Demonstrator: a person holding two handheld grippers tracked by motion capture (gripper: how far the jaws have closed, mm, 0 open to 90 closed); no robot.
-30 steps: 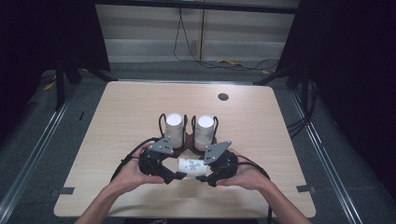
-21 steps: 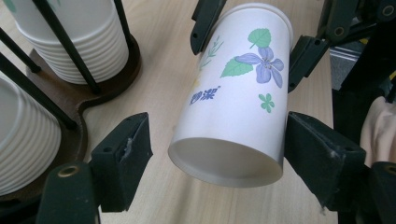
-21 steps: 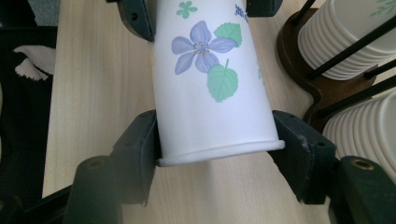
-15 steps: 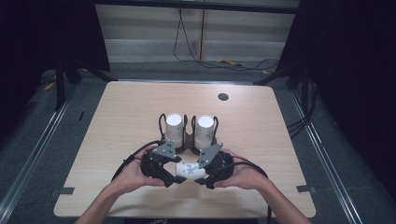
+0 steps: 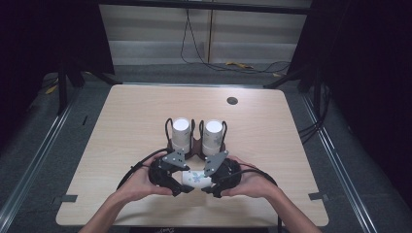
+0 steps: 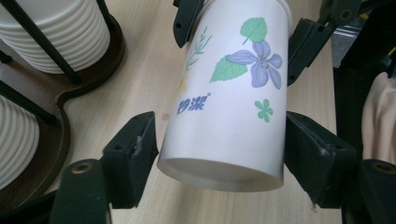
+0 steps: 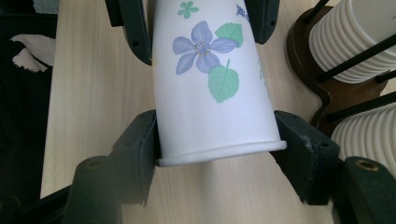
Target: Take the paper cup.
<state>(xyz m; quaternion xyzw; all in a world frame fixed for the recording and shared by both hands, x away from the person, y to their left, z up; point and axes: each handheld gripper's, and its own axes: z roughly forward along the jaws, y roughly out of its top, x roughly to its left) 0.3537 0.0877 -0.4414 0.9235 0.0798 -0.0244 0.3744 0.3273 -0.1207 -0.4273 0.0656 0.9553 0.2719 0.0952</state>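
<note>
Facing each other low over the table point(image 5: 126, 116), both claws grip the flowered cup point(image 5: 195, 177), left claw point(image 5: 180, 180) just closing.

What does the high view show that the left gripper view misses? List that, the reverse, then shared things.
High view: the light wooden table edge to edge, its round dark grommet.
Left gripper view: the white paper cup's purple flower, green leaves and blue lettering; the left gripper's jaws, just closing, press its base.
Both: that cup, the right gripper on its rim, ribbed white cup stacks in a dark wooden holder.
</note>
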